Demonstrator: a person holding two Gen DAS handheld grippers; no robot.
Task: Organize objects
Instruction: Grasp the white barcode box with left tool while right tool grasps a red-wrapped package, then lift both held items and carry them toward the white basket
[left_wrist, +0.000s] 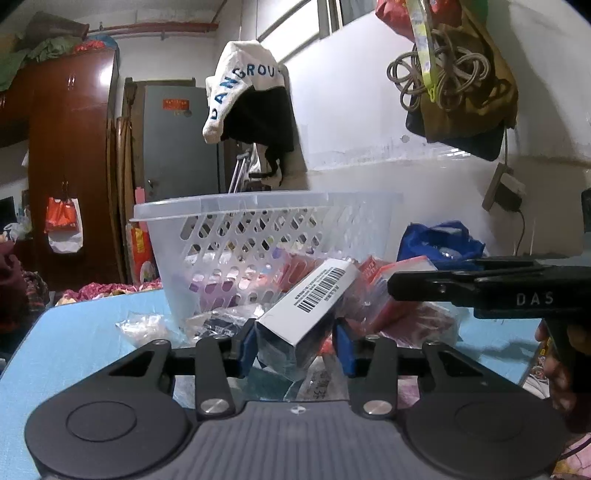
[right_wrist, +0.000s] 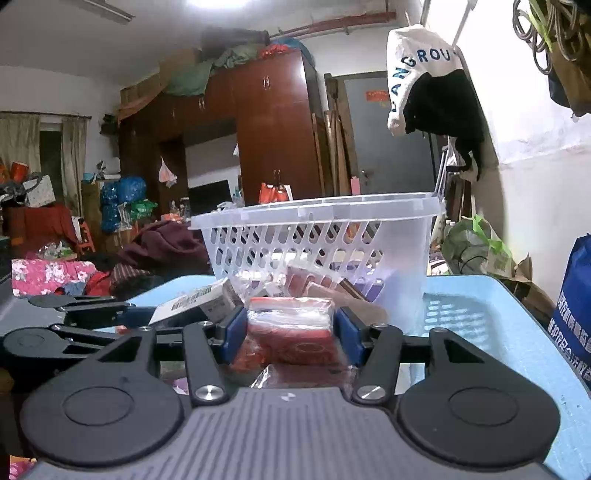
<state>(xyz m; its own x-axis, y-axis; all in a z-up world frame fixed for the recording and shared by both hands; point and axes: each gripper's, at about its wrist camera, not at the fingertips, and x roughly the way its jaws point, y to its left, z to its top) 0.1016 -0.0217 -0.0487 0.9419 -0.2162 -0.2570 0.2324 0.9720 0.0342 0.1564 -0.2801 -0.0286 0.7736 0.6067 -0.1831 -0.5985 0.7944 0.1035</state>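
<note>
My left gripper (left_wrist: 295, 343) is shut on a white box with a barcode (left_wrist: 314, 299), tilted up toward a clear plastic basket (left_wrist: 266, 218) on the blue table. The basket holds several purple and red packets. My right gripper (right_wrist: 291, 332) is shut on a red plastic-wrapped packet (right_wrist: 291, 321) just in front of the basket (right_wrist: 317, 221). The white box also shows in the right wrist view (right_wrist: 192, 299), with the left gripper at the left. The right gripper shows as a black arm in the left wrist view (left_wrist: 480, 286).
Loose clear and red packets (left_wrist: 406, 314) lie on the blue table (left_wrist: 74, 339) around the basket. A blue bag (left_wrist: 439, 240) sits behind on the right. A white wall runs close on the right. The table edge (right_wrist: 554, 332) is near on the right.
</note>
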